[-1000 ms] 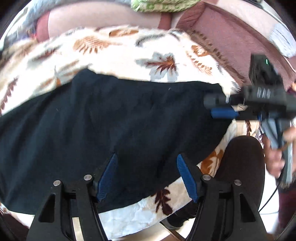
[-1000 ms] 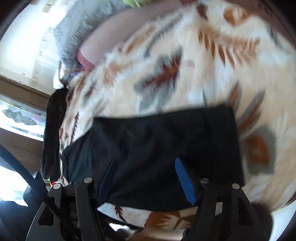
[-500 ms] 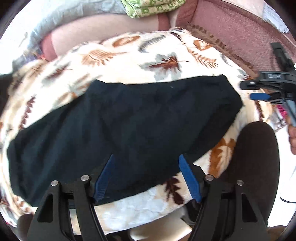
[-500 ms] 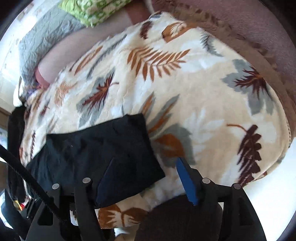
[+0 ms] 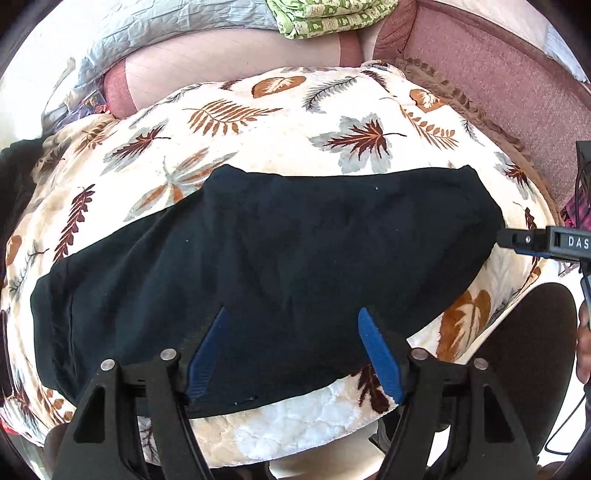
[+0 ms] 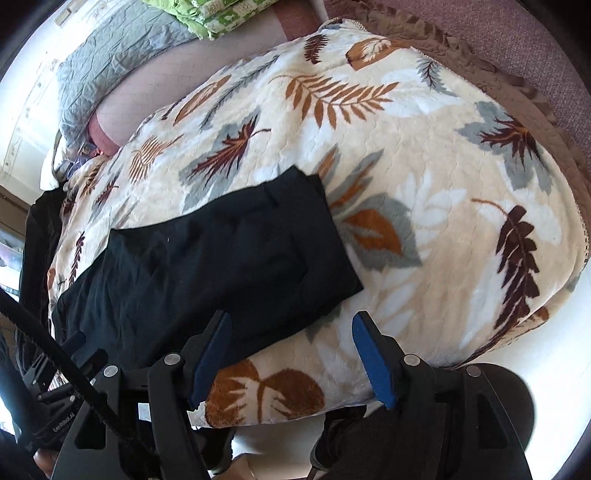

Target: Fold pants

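Black pants (image 5: 258, 266) lie flat, folded lengthwise, across a leaf-print blanket (image 5: 258, 122). My left gripper (image 5: 291, 350) is open and empty, hovering over the near edge of the pants. My right gripper (image 6: 291, 358) is open and empty, held above the blanket just off the right end of the pants (image 6: 221, 258). It also shows at the right edge of the left wrist view (image 5: 532, 242), beside the pants' right end.
The blanket covers a bed with a pink mattress (image 5: 221, 66), a grey quilt (image 5: 166, 26) and a green folded cloth (image 5: 332, 14) at the back. A maroon surface (image 5: 498, 81) lies far right. The person's dark-clad knee (image 5: 528, 350) is near right.
Both grippers have pulled back and up from the pants. The right gripper has swung away past the pants' right end. The pants lie still.
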